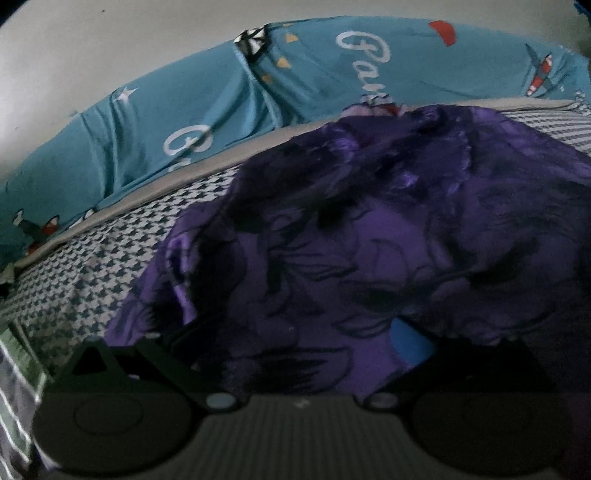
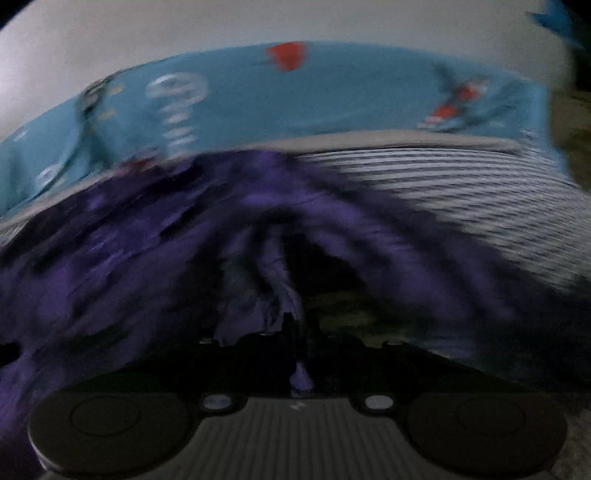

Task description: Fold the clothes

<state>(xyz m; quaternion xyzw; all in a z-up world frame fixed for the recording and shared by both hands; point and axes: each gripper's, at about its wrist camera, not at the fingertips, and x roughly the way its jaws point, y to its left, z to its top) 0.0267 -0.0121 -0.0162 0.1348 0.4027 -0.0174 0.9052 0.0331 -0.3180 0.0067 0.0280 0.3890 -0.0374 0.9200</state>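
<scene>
Left wrist view: left gripper [image 1: 295, 354] low over a purple garment [image 1: 388, 229], fingers spread wide, cloth lying across the gap between them, a blue pad [image 1: 410, 345] showing on the right finger. Garment heaped and rumpled on a houndstooth bedcover [image 1: 85, 273], dark print over its purple. Beyond it a teal sheet [image 1: 207, 107] with white lettering, red shapes and small planes, set against a pale wall [image 1: 92, 48].

Right wrist view, heavily blurred: right gripper [image 2: 297, 354] pressed together on a bunched fold of the same purple garment [image 2: 129, 266], cloth drawn up into taut ridges fanning out from the fingers. Bedcover [image 2: 461, 184] smeared into stripes at right, teal sheet [image 2: 332, 96] and wall [image 2: 184, 26] behind.
</scene>
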